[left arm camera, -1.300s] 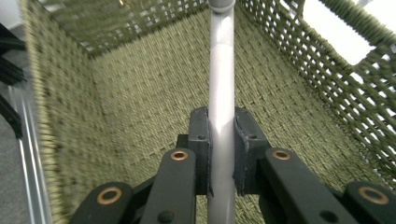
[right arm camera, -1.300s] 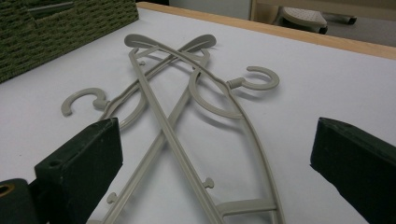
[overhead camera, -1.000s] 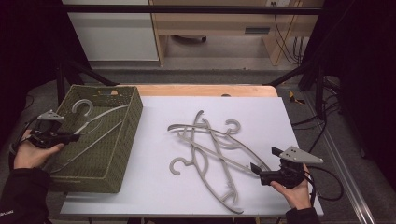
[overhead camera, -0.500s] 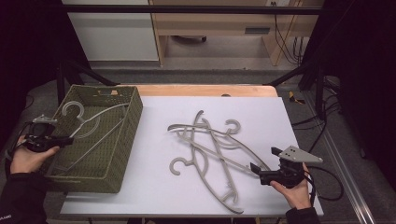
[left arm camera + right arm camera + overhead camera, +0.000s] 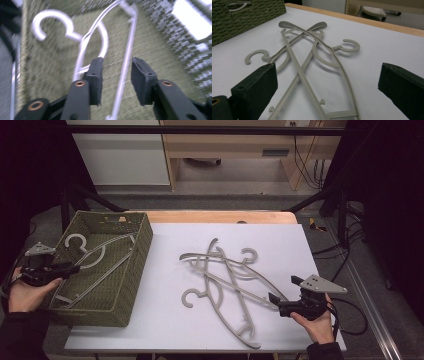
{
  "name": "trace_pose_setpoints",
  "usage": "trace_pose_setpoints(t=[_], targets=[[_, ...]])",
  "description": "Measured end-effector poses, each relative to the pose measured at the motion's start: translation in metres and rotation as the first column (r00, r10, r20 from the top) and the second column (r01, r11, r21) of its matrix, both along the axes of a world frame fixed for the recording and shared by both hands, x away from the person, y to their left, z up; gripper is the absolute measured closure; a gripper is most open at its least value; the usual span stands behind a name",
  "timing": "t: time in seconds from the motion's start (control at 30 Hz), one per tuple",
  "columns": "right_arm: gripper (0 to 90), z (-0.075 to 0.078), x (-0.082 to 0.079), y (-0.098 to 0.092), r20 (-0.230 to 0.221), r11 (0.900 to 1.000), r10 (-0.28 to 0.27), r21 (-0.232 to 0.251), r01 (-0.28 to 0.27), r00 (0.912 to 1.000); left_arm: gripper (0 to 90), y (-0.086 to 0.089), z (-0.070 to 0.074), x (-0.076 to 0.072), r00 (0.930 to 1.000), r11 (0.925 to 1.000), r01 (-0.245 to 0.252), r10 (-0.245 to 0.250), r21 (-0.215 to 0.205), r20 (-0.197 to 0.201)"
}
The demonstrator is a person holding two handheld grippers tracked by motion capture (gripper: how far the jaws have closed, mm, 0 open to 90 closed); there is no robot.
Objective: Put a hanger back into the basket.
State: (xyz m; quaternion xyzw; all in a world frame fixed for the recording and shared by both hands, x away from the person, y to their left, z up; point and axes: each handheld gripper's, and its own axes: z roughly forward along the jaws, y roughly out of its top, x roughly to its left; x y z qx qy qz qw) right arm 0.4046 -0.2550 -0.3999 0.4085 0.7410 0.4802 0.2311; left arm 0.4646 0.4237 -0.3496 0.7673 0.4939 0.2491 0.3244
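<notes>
Two tongs gape empty: left (image 5: 67,268) over the basketed hanger (image 5: 82,40), right (image 5: 275,300) facing crossed hangers (image 5: 312,57).

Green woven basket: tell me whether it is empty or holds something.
Not empty. The green woven basket holds a grey plastic hanger lying on its floor, hook toward the far end.

The left tool (image 5: 70,268) has drawn back toward the basket's (image 5: 134,285) outer left rim, its jaws now parted and empty above the hanger (image 5: 92,256) lying inside the basket.
</notes>
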Motion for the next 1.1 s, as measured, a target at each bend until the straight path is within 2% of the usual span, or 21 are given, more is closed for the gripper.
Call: trace_pose_setpoints(t=[0.1, 0.2, 0.33, 0.4, 0.47, 0.5, 0.53, 0.57, 0.6, 0.63, 0.67, 0.8, 0.83, 1.03, 1.1], targets=[[3.5, 0.003, 0.001, -0.001, 0.004, 1.0, 0.004, 0.001, -0.004, 1.0, 50.0, -0.018, 0.008, -0.01, 0.9968, 0.9986, 0.047, -0.045, -0.027, 0.066], [4.4, 0.006, 0.003, -0.001, 0.006, 1.0, 0.0, 0.0, 0.0, 1.0, 44.4, -0.035, 0.015, -0.018, 0.9895, 0.9939, 0.089, -0.081, -0.065, 0.12], [6.8, 0.009, 0.005, 0.0, 0.01, 1.0, 0.01, 0.005, -0.01, 0.9999, 36.4, -0.057, 0.019, -0.027, 0.9738, 0.9771, 0.165, -0.14, -0.134, 0.179], [7.5, 0.01, 0.006, 0.001, 0.009, 1.0, 0.018, 0.0, -0.018, 0.9998, 31.9, -0.069, 0.019, -0.031, 0.9662, 0.9711, 0.192, -0.162, -0.142, 0.2], [7.8, 0.011, 0.008, 0.003, 0.001, 1.0, 0.027, -0.003, -0.027, 0.9996, 28.8, -0.08, 0.018, -0.035, 0.9567, 0.9607, 0.228, -0.19, -0.159, 0.22], [7.8, 0.011, 0.01, 0.003, 0.0, 1.0, 0.03, -0.008, -0.03, 0.9995, 27.2, -0.08, 0.018, -0.035, 0.9567, 0.9607, 0.228, -0.19, -0.159, 0.22], [7.8, 0.011, 0.011, 0.005, -0.003, 0.999, 0.031, -0.009, -0.031, 0.9995, 25.7, -0.091, 0.018, -0.038, 0.9483, 0.9524, 0.255, -0.213, -0.167, 0.235], [7.8, 0.011, 0.013, 0.006, 0.0, 0.999, 0.031, -0.011, -0.031, 0.9995, 23.5, -0.091, 0.018, -0.038, 0.9483, 0.9524, 0.255, -0.213, -0.167, 0.235], [7.7, 0.011, 0.014, 0.006, -0.004, 0.999, 0.032, -0.014, -0.032, 0.9995, 21.9, -0.096, 0.017, -0.04, 0.9438, 0.9474, 0.269, -0.223, -0.174, 0.244], [8.2, 0.011, 0.016, 0.007, 0.003, 1.0, 0.025, -0.015, -0.025, 0.9997, 20.5, -0.107, 0.014, -0.043, 0.9346, 0.9376, 0.296, -0.245, -0.183, 0.258], [9.0, 0.011, 0.017, 0.008, 0.009, 0.999, 0.027, -0.016, -0.027, 0.9996, 18.7, -0.112, 0.012, -0.045, 0.9318, 0.9341, 0.302, -0.247, -0.191, 0.266], [9.8, 0.011, 0.025, 0.01, 0.0, 0.999, 0.031, -0.017, -0.031, 0.9995, 11.9, -0.129, 0.003, -0.05, 0.925, 0.9269, 0.324, -0.268, -0.19, 0.269], [10.8, 0.01, 0.027, 0.011, -0.004, 0.999, 0.027, -0.018, -0.027, 0.9996, 11.0, -0.132, 0.0, -0.051, 0.9238, 0.9274, 0.327, -0.272, -0.182, 0.269], [13.2, 0.006, 0.042, 0.011, -0.072, 1.0, 0.013, -0.023, -0.014, 0.9973, 9.0, -0.146, -0.015, -0.057, 0.9118, 0.9098, 0.363, -0.301, -0.202, 0.279], [13.4, 0.002, 0.048, 0.011, -0.085, 0.999, 0.011, -0.036, -0.014, 0.9963, 8.3, -0.147, -0.017, -0.057, 0.9101, 0.9082, 0.368, -0.308, -0.199, 0.277]])
